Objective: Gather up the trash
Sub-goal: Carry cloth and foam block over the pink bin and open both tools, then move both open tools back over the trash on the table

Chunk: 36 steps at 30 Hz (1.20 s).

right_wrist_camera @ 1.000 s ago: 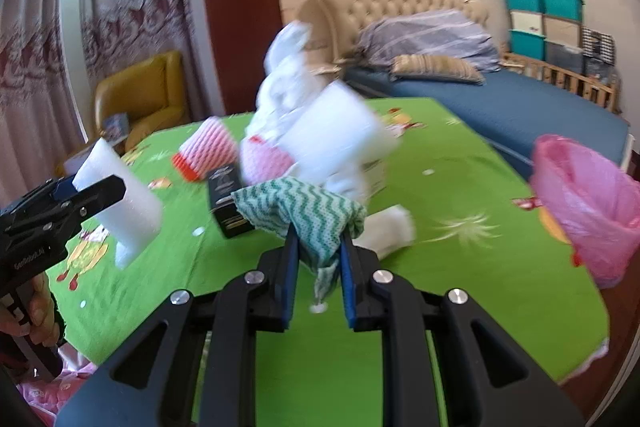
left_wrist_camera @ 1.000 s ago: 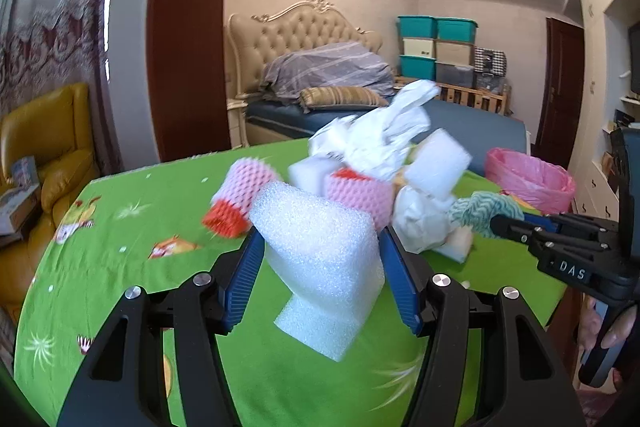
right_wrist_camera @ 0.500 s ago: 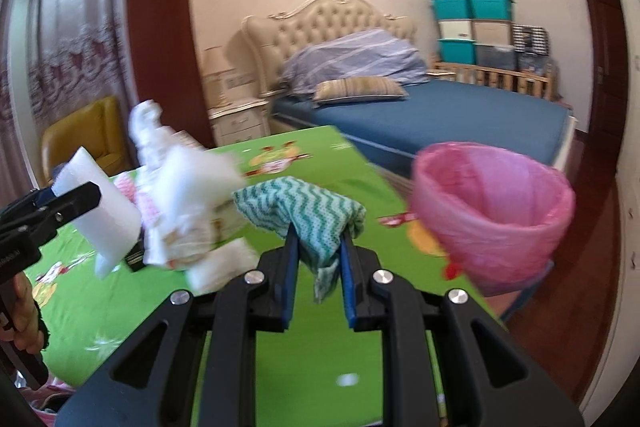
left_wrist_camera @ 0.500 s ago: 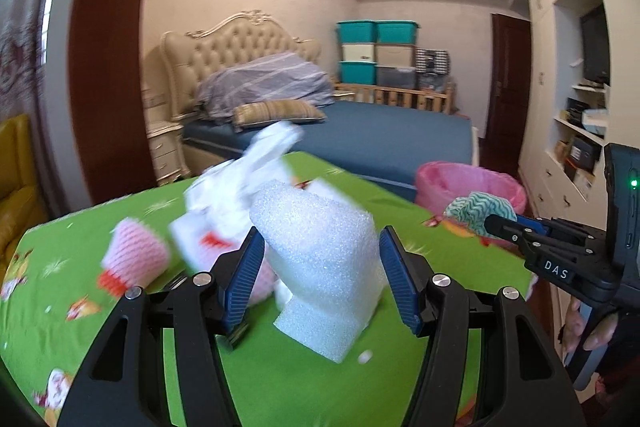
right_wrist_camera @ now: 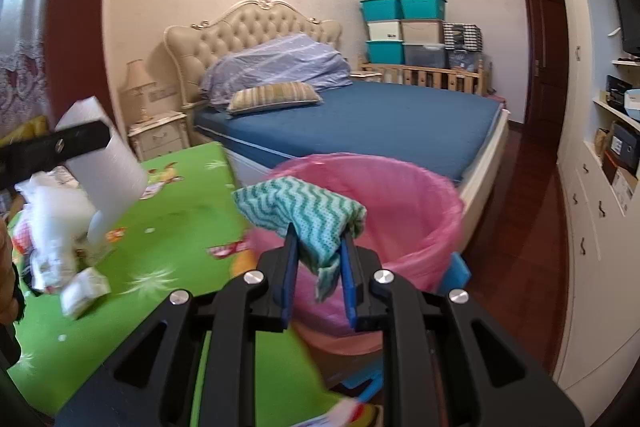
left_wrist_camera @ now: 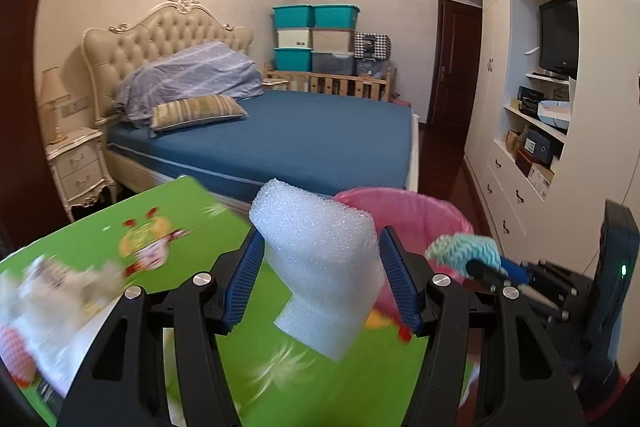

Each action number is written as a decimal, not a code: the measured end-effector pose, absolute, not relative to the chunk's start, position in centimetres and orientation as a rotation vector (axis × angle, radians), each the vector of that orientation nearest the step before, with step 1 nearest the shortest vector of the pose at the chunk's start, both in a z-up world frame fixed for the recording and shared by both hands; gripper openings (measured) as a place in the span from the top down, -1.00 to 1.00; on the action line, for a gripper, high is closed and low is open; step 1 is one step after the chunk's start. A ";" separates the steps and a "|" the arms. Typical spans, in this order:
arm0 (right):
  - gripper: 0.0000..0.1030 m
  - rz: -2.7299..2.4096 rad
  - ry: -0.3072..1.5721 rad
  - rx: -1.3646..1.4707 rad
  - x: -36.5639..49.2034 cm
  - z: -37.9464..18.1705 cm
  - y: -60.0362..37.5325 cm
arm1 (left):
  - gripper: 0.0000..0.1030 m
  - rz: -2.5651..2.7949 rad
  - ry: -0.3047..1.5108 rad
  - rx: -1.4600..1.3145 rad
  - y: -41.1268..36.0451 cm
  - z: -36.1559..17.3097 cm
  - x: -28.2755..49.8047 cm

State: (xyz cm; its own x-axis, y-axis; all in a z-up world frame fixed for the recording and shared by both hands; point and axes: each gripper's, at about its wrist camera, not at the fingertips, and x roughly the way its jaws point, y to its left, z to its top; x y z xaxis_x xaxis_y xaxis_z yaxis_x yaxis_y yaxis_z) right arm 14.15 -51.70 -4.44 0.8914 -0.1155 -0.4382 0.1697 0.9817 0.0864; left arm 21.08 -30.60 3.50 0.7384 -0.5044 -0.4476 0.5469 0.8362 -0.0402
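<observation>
One white foam block [left_wrist_camera: 320,267] is clamped in the left gripper [left_wrist_camera: 320,283] jaws over the green counter [left_wrist_camera: 192,227]; one green zigzag cloth [right_wrist_camera: 308,215] is pinched in the narrow right gripper [right_wrist_camera: 318,275] jaws, just before one pink-lined bin [right_wrist_camera: 404,195]. Loose trash [right_wrist_camera: 56,227] on the counter is seen sharper in the right wrist view, blurred in the left.

The left hand-held gripper [left_wrist_camera: 320,267] points forward and somewhat downward, its two blue-padded fingers [left_wrist_camera: 245,277] pressed against the sides of a white foam block [left_wrist_camera: 320,267] that stands up between them. The right hand-held gripper [right_wrist_camera: 318,265] points forward and downward at a similar tilt, its jaws close together and pinching a green zigzag cloth [right_wrist_camera: 304,213]. In the left wrist view it sits to the right, level with the left one. A hand [right_wrist_camera: 8,267] shows at the right wrist view's left edge.
</observation>
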 end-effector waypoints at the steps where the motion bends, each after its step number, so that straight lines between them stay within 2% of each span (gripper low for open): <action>1: 0.63 -0.155 0.450 0.128 14.6 -4.6 -52.2 | -0.11 -0.581 0.464 0.097 -31.9 3.5 21.9; 10: 0.63 -0.188 0.500 0.158 19.0 -6.6 -55.8 | -0.11 -0.607 0.523 0.074 -40.3 3.0 28.5; 16: 0.55 -0.198 0.514 0.144 20.3 -7.5 -56.4 | -0.11 -0.610 0.549 0.055 -42.9 2.6 31.1; 17: 0.50 -0.199 0.514 0.141 20.3 -7.6 -56.5 | -0.11 -0.615 0.555 0.048 -43.3 2.6 31.6; 18: 0.26 -0.196 0.512 0.138 20.2 -7.6 -56.5 | -0.12 -0.630 0.562 0.035 -43.8 2.5 32.0; 19: -0.09 -0.187 0.509 0.138 20.3 -7.7 -56.5 | -0.15 -0.647 0.567 0.025 -44.1 2.4 32.1; 21: -0.46 -0.169 0.498 0.143 20.0 -7.7 -56.7 | -0.52 -0.647 0.560 0.008 -44.3 2.4 32.3; 22: -0.47 -0.175 0.487 0.139 19.7 -7.8 -56.7 | -0.72 -0.629 0.539 0.005 -44.2 2.5 32.2; 23: -0.47 -0.176 0.487 0.136 19.5 -7.7 -56.6 | -0.75 -0.609 0.508 0.002 -43.9 2.6 31.9; 31: -0.48 -0.199 0.439 0.156 16.2 -6.4 -56.4 | -0.82 -0.577 0.477 0.053 -40.9 3.2 28.8; 36: -0.59 -0.186 0.419 0.135 13.9 -5.5 -54.5 | -0.82 -0.529 0.437 0.124 -37.7 2.9 25.5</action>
State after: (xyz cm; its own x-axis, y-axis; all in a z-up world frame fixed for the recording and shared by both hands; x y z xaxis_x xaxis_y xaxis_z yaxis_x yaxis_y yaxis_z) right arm 13.89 -54.47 -5.49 0.8971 -0.1513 -0.4152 0.2065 0.9742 0.0913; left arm 25.49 -37.67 2.93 0.7741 -0.4607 -0.4342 0.5128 0.8585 0.0032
